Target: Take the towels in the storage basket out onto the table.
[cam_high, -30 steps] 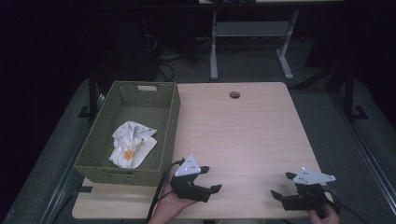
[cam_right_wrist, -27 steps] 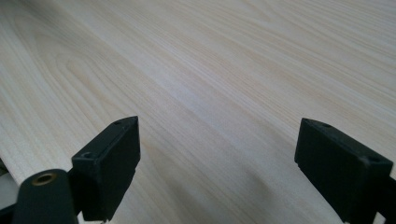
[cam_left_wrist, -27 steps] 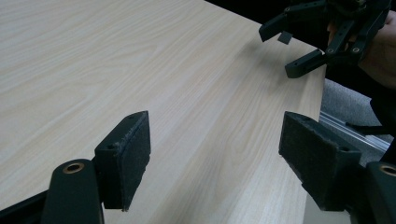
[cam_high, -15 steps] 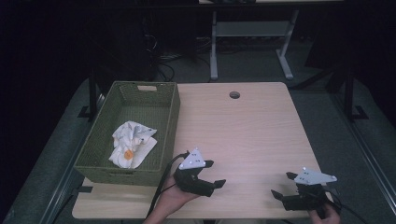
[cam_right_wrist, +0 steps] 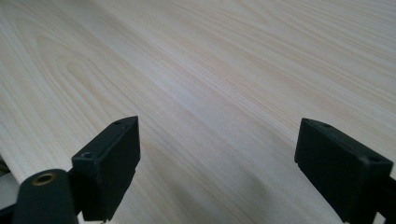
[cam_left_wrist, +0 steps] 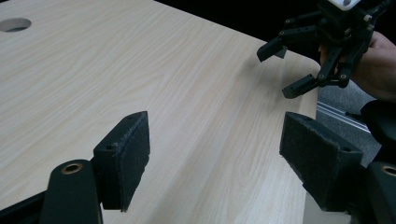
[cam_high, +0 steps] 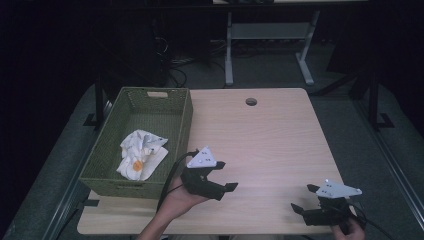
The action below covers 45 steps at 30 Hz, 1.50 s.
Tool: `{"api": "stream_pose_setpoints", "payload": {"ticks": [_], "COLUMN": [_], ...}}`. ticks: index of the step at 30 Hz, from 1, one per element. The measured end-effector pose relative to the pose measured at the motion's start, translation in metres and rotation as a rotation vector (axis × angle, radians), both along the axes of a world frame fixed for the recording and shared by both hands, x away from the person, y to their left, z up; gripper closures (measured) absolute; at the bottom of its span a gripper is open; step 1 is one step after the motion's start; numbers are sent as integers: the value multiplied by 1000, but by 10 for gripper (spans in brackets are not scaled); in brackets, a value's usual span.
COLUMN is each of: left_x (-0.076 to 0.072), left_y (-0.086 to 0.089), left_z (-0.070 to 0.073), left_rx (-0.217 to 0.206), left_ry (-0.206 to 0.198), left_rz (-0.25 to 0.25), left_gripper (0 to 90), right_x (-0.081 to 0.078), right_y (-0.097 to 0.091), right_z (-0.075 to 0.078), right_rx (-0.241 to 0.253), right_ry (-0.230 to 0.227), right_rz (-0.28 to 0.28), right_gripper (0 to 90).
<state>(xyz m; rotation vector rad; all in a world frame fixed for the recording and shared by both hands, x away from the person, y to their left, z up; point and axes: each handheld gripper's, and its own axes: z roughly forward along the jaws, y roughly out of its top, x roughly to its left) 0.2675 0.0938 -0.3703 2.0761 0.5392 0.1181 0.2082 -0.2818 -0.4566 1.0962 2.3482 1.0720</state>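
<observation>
My left gripper (cam_high: 226, 176) hovers over the front of the light wood table (cam_high: 260, 135), just right of a green woven basket (cam_high: 184, 120). Its jaws stand wide open with nothing between them, and in the left gripper view the gripper (cam_left_wrist: 219, 140) points across bare wood toward the other gripper (cam_left_wrist: 317, 51). My right gripper (cam_high: 303, 198) sits at the table's front right corner, also open and empty. In the right gripper view, bare tabletop (cam_right_wrist: 224, 70) lies between the pads (cam_right_wrist: 116, 158). A crumpled white cloth with an orange spot (cam_high: 140, 155) lies inside the basket.
A round cable hole (cam_high: 251, 101) sits near the table's far edge. A person's hands hold both grippers from the near edge. Beyond the table stand a white desk frame (cam_high: 270, 35) and dark floor.
My left gripper has risen a little and shifted forward and right, away from the near edge, jaws still open. The right gripper has hardly moved.
</observation>
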Motion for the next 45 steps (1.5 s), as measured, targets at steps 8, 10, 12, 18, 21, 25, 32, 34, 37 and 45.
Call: {"api": "stream_pose_setpoints", "payload": {"ticks": [8, 10, 12, 18, 21, 25, 32, 34, 37, 45], "left_x": [8, 10, 10, 15, 20, 24, 28, 29, 30, 41], "left_y": [8, 10, 11, 18, 24, 30, 41, 45, 49, 61], "left_z": [10, 12, 13, 21, 27, 32, 37, 39, 44, 51], "left_rx": [-1, 5, 9, 22, 24, 40, 60, 62, 49, 41], "left_ry": [23, 22, 15, 12, 20, 20, 43, 47, 52, 67], "left_rz": [0, -2, -2, -22, -10, -8, -25, -17, -13, -4], "left_gripper": [238, 237, 237, 238, 229, 221, 222, 222, 228, 226], "right_x": [0, 0, 0, 0, -1, 0, 0, 0, 0, -1], "right_y": [0, 0, 0, 1, 1, 1, 1, 0, -1, -1], "right_z": [0, 0, 0, 0, 1, 1, 0, 1, 1, 2], "right_rx": [1, 1, 3, 3, 0, -2, 1, -2, 3, 8], "right_ry": [0, 1, 0, -3, -6, -7, -2, -9, -8, -10], "right_rz": [1, 1, 2, 6, 7, 7, 6, 8, 5, 4], "right_gripper": [139, 139, 139, 139, 139, 139, 139, 139, 139, 139]}}
